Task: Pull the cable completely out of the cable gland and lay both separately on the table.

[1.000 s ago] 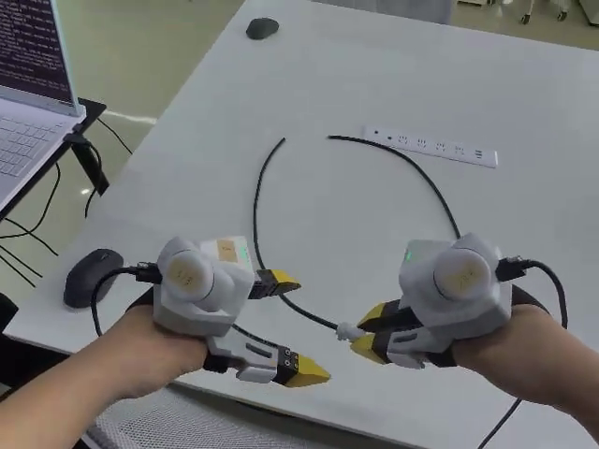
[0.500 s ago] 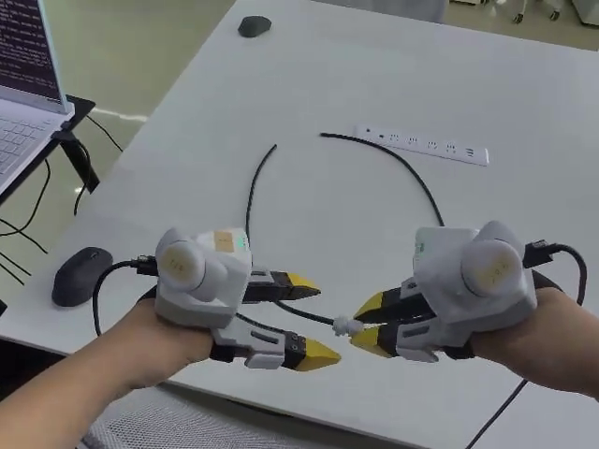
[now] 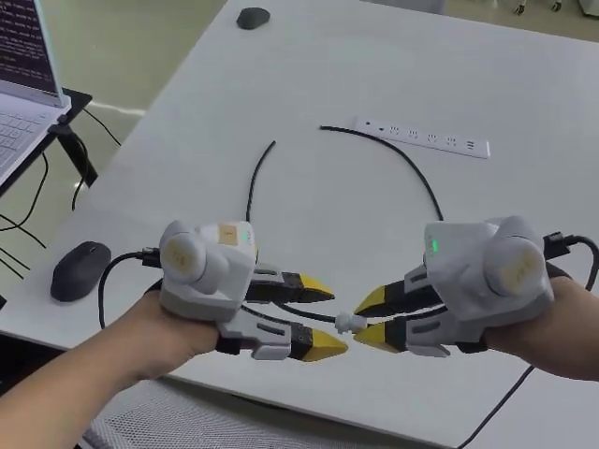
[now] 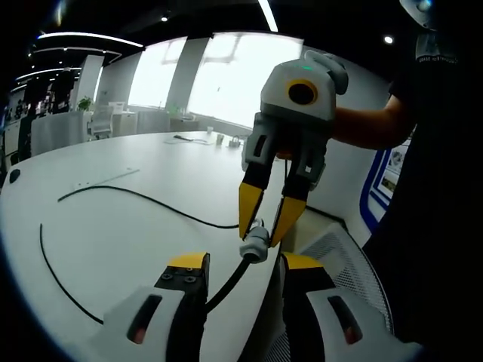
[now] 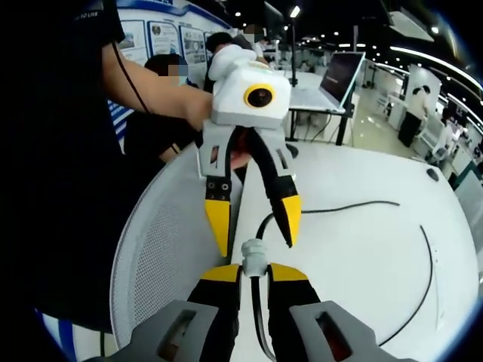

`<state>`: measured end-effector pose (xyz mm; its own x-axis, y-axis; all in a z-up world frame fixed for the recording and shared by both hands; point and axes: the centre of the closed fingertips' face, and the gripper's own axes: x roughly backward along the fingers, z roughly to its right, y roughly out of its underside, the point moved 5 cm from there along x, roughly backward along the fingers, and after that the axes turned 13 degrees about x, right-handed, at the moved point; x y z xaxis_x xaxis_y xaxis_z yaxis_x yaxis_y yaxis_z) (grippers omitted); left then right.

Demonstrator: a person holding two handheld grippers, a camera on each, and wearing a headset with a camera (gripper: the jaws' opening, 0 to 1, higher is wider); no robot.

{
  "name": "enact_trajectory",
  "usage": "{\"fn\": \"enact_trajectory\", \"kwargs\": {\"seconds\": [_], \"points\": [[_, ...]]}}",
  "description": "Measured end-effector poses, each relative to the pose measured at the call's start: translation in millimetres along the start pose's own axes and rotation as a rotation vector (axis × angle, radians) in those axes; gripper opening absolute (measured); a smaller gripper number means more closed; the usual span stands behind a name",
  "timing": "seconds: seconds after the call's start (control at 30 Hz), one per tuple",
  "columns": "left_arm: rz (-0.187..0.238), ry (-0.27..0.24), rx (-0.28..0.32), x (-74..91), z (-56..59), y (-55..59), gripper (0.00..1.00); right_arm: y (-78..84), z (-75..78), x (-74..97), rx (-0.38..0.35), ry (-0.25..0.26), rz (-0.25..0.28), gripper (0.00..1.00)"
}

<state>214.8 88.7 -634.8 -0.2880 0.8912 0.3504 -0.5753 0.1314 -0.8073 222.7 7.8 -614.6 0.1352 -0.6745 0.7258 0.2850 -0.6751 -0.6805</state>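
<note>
Gland at desk front edge, long axis left-right, pointing at left gripper. Fingers of right gripper clamped on gland. Left gripper fingers apart, straddling cable. Cable threaded through gland.

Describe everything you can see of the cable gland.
The cable gland is a small white fitting that looks like plastic, with a ridged, stepped body. It is pinched at the yellow tips of the right gripper, near the front edge of the table. The black cable runs through it. One run leaves between the open jaws of the left gripper, and the other passes back between the right gripper's jaws. The left gripper does not touch the gland.
</note>
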Motion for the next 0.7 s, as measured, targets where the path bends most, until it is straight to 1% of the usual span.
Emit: {"fn": "enact_trajectory", "kwargs": {"seconds": [0.13, 0.2, 0.23, 0.5, 0.6, 0.63, 0.7], "points": [[0.01, 0.019, -0.01, -1.0, 2.7, -0.5, 0.32, -0.4, -1.3, 2.3, 0.016, -0.004, 0.015, 0.07], [0.016, 0.018, -0.017, -1.5, 2.9, -1.2, 0.32, 0.1, -1.4, 2.7, 0.019, -0.006, 0.017, 0.07], [0.018, 0.022, -0.012, -1.9, 3.2, -1.4, 0.32, 0.6, -1.4, 2.9, 0.021, -0.006, 0.019, 0.07], [0.025, 0.052, -0.019, -2.9, 7.0, -2.0, 0.21, 1.6, -0.3, 5.1, 0.04, -0.005, 0.039, 0.07], [0.036, 0.061, -0.02, -3.1, 8.4, -3.5, 0.19, 2.3, 0.4, 5.1, 0.041, -0.008, 0.051, 0.07], [0.045, 0.065, -0.023, -3.1, 8.9, -4.8, 0.18, 2.2, 0.7, 5.2, 0.042, -0.009, 0.058, 0.07], [0.046, 0.066, -0.024, -3.1, 8.7, -5.3, 0.17, 1.7, 0.8, 5.4, 0.037, -0.01, 0.069, 0.07]]}}
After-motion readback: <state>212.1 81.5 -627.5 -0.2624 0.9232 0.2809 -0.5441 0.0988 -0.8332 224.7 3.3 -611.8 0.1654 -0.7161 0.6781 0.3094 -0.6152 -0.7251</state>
